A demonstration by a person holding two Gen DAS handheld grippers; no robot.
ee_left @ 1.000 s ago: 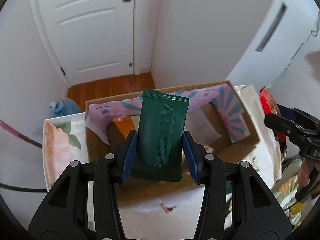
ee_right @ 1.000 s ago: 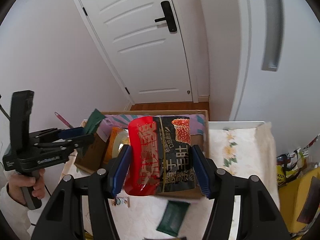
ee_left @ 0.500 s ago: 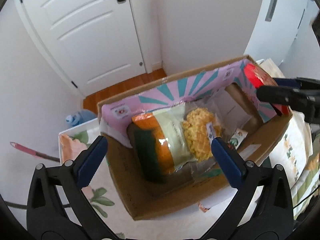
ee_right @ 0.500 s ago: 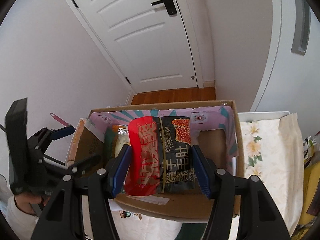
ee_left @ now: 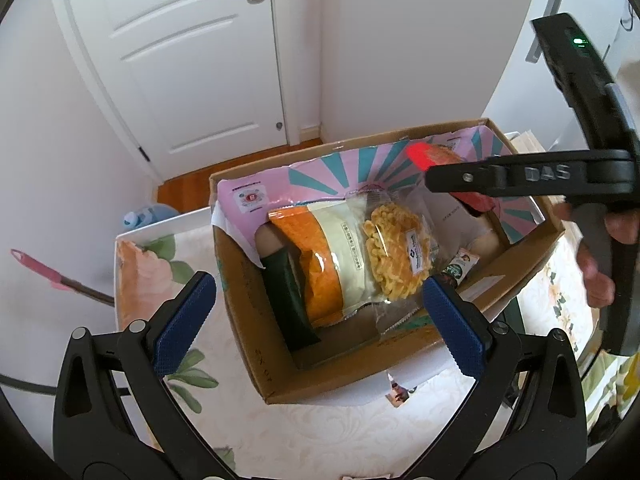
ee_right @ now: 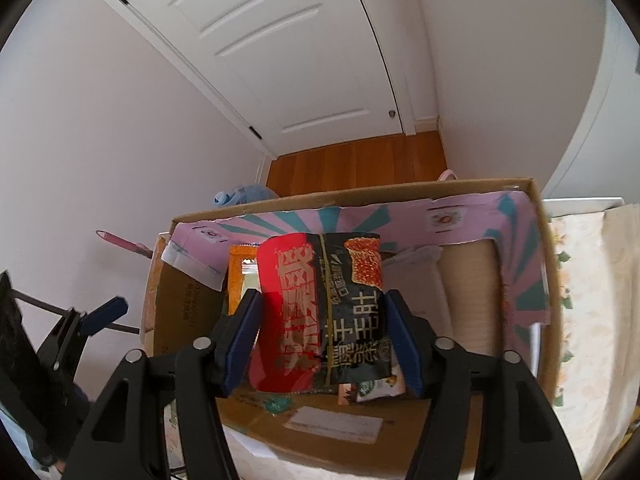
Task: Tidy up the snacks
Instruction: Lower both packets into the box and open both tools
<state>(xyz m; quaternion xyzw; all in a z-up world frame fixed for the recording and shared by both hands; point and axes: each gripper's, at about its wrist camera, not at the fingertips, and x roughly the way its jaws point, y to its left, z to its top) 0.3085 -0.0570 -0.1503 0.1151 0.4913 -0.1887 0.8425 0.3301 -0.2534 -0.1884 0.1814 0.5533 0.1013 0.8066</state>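
Observation:
A cardboard box (ee_left: 260,340) with a pink and teal liner stands on the flowered cloth. My left gripper (ee_left: 316,284) hovers wide open over its near left part, with nothing in it. Below it, a dark green packet (ee_left: 288,300) lies inside the box against the left wall, next to an orange and white noodle pack (ee_left: 340,256). My right gripper (ee_right: 323,300) is shut on a red and black snack packet (ee_right: 320,308), upright over the middle of the box (ee_right: 188,300). Its jaws are opening, and the pads still touch the packet. In the left wrist view this packet (ee_left: 432,156) hangs above the box's far right.
Small sachets (ee_left: 460,268) lie at the box's right end. A person's hand (ee_left: 600,256) grips the right gripper's handle. The flowered cloth (ee_left: 168,272) covers the table. Beyond it are a blue object (ee_left: 148,216) on the wooden floor, a pink-handled tool (ee_left: 40,268) and a white door (ee_right: 304,60).
My left gripper opened wide and let go of the green packet, which now lies in the box. My right gripper came down and forward over the box with the red packet.

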